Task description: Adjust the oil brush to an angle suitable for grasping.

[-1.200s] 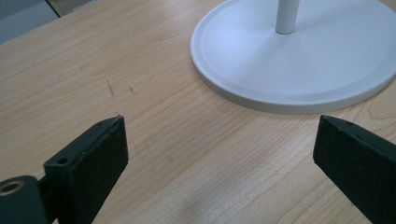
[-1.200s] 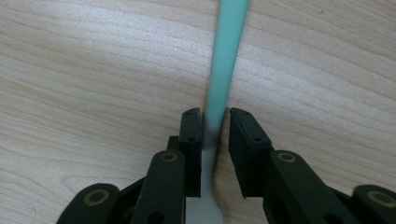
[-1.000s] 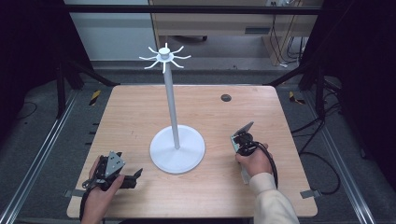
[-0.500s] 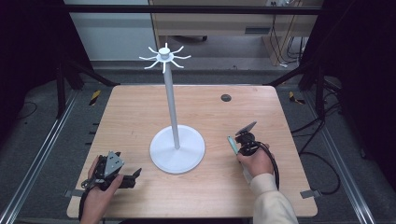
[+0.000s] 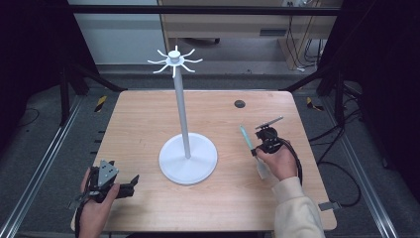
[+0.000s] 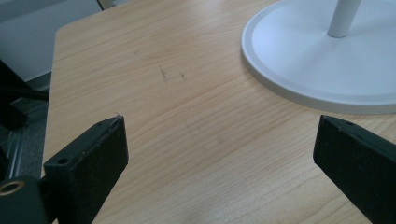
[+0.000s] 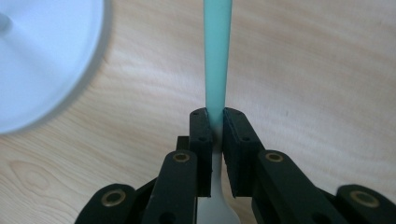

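Observation:
A tall white stand (image 5: pixel 181 104) with a ring of hooks (image 5: pixel 174 60) at its top rises from a round base (image 5: pixel 188 158) mid-table. My right gripper (image 5: pixel 253 150) is to the right of the base, shut on a utensil with a teal handle (image 5: pixel 244 136). In the right gripper view the handle (image 7: pixel 217 51) runs straight out from between the jaws of the gripper (image 7: pixel 215 122), and a white part sits behind them. My left gripper (image 5: pixel 130 182) rests at the front left, open and holding nothing. In the left gripper view it (image 6: pixel 219 135) faces the base (image 6: pixel 322 70).
A round black grommet (image 5: pixel 239 104) sits in the wooden table (image 5: pixel 138 124) at the back right. Black frame posts and rails surround the table. Yellow-and-black items (image 5: pixel 100 102) lie on the floor on both sides.
The right hand has shifted slightly and turned the utensil, so its teal handle now shows pointing away toward the far left. The left gripper has stayed put.

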{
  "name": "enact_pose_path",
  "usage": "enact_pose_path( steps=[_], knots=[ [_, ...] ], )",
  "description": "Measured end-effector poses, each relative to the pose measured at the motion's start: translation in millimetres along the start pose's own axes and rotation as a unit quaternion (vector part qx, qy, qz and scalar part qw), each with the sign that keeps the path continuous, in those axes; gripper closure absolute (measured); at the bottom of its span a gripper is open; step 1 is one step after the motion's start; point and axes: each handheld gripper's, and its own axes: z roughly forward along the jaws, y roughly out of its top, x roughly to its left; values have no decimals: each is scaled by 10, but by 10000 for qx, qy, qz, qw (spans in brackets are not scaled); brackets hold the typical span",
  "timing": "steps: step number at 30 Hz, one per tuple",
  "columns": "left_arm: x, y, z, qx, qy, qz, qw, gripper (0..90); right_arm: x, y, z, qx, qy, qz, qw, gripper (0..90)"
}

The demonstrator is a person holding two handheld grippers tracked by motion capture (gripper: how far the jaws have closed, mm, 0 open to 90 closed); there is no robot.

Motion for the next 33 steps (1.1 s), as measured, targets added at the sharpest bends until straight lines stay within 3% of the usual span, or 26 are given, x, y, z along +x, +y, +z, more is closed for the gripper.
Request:
enact_pose_path(
  steps=[4,8,12,16,19,25,33],
  knots=[
    [-22,-12,6,34,49,-65,10000,28,37,84,-92,-372,205,-117,9990,824],
    [9,3,44,37,92,-69,9999,28,105,125,-170,-567,317,-343,9973,824],
    [76,-5,30,-20,82,-154,9998,28,146,123,-231,-733,341,-403,9959,824],
    [131,-15,11,-44,112,-136,9998,28,205,133,-283,-986,424,-521,9929,824],
    [175,-17,3,-108,115,-264,9995,28,241,146,-328,-1175,443,-620,9901,824],
    [193,-11,39,-97,58,-299,9995,29,232,148,-402,-1521,479,-680,9849,825],
    [192,-11,40,-92,82,-302,9995,29,267,163,-472,-1707,591,-768,9805,825]
  ],
)
